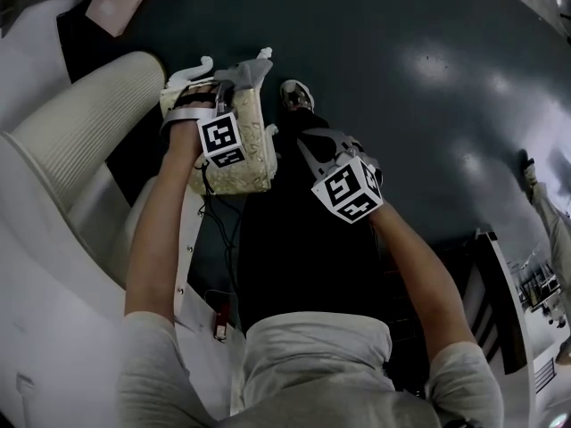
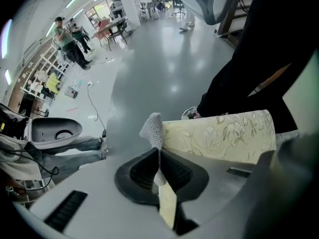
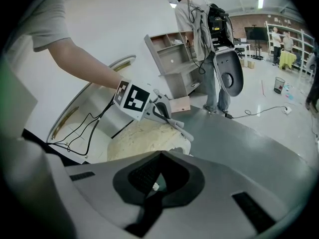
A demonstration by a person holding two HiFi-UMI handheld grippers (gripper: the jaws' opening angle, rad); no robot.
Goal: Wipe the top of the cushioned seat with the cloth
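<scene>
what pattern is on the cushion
Cream cushion with a faint floral print; clearest in the left gripper view.

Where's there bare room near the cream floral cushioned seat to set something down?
The glossy dark grey floor right of the black-trousered legs lies bare. It is crowded left of the cream floral cushioned seat, where the white ribbed shell stands alongside.

The left claw (image 2: 159, 169) is closed on a grey cloth (image 2: 152, 127), and a corner of it stands up above the jaws. Just behind is the cushioned seat (image 2: 224, 136), cream with a flower pattern, over a grey floor (image 2: 159, 68).
</scene>
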